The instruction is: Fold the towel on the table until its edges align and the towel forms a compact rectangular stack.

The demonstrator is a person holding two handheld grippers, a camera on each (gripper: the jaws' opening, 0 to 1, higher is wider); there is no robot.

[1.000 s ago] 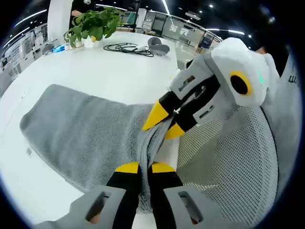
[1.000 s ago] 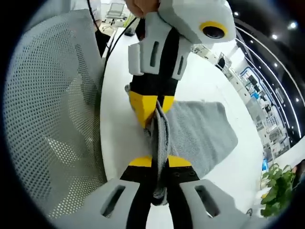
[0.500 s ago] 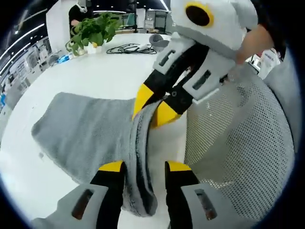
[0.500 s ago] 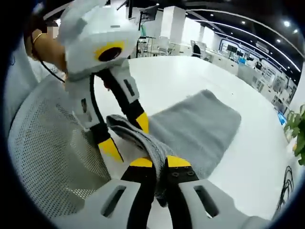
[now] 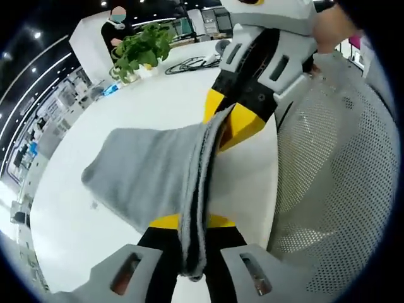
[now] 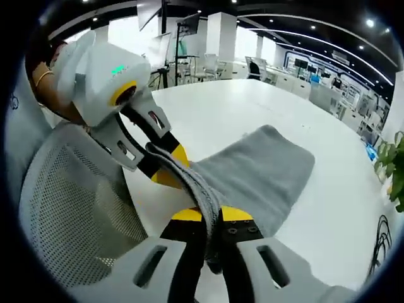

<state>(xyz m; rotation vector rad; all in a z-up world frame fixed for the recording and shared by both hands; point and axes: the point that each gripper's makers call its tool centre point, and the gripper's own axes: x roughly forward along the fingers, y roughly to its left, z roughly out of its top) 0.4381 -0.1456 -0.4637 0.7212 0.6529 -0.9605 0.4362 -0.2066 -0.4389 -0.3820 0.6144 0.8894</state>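
White desk (image 6: 252,113) carries a grey towel (image 6: 259,173) near its edge beside a mesh chair (image 6: 69,208). Left gripper (image 5: 192,221) and right gripper (image 6: 211,214) are each clamped on the towel's raised, bunched edge.

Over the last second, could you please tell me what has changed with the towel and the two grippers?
The left gripper opened for a moment half a second ago and is now shut again on the grey towel. The held edge has been raised, so the towel hangs steeper above the white table. The right gripper has stayed shut on the same edge, close to the mesh chair.
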